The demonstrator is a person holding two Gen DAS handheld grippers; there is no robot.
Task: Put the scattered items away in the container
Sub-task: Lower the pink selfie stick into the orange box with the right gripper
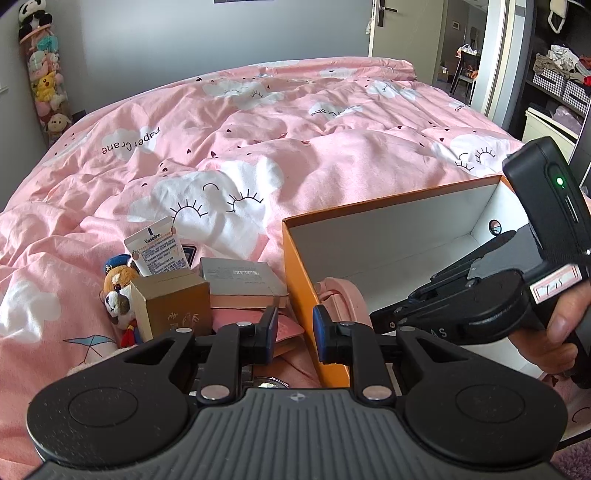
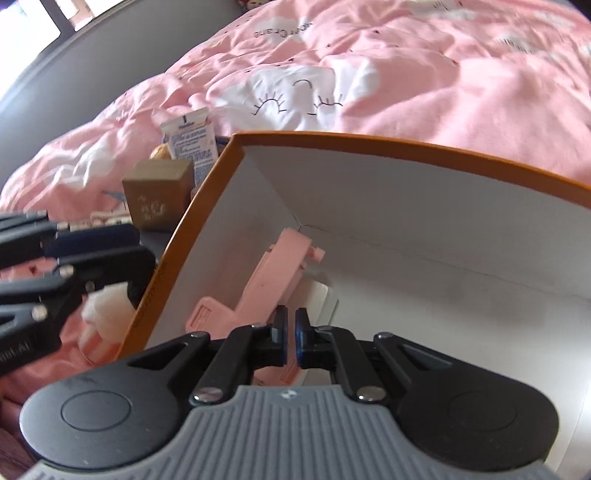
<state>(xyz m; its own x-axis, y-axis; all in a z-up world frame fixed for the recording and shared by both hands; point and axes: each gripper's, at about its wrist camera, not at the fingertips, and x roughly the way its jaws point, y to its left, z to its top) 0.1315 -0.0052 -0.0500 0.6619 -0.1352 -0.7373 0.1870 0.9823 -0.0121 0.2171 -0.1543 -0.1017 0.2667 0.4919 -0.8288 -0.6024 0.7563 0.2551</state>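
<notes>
An orange box (image 1: 295, 258) with a white inside stands open on the pink duvet. A pink plastic piece (image 2: 269, 273) lies in its near corner (image 1: 343, 291). My right gripper (image 2: 291, 332) hangs over that piece inside the box, shut with nothing between its pads; a hand holds it (image 1: 380, 317). My left gripper (image 1: 295, 332) is just outside the box's left wall (image 2: 142, 251), its jaws a narrow gap apart and empty. Left of the box lie a Vaseline tube (image 1: 159, 251), a gold-brown carton (image 1: 173, 306), a plush dog (image 1: 118, 291), a grey flat case (image 1: 240, 277) and a red-pink booklet (image 1: 288, 332).
The pink cloud-print duvet (image 1: 295, 147) covers the whole bed. A white soft lump (image 2: 103, 314) lies beside the box's outer wall under my left gripper. A column of plush toys (image 1: 44, 74) stands at the far left, a door (image 1: 406, 29) and shelves (image 1: 561, 81) at the right.
</notes>
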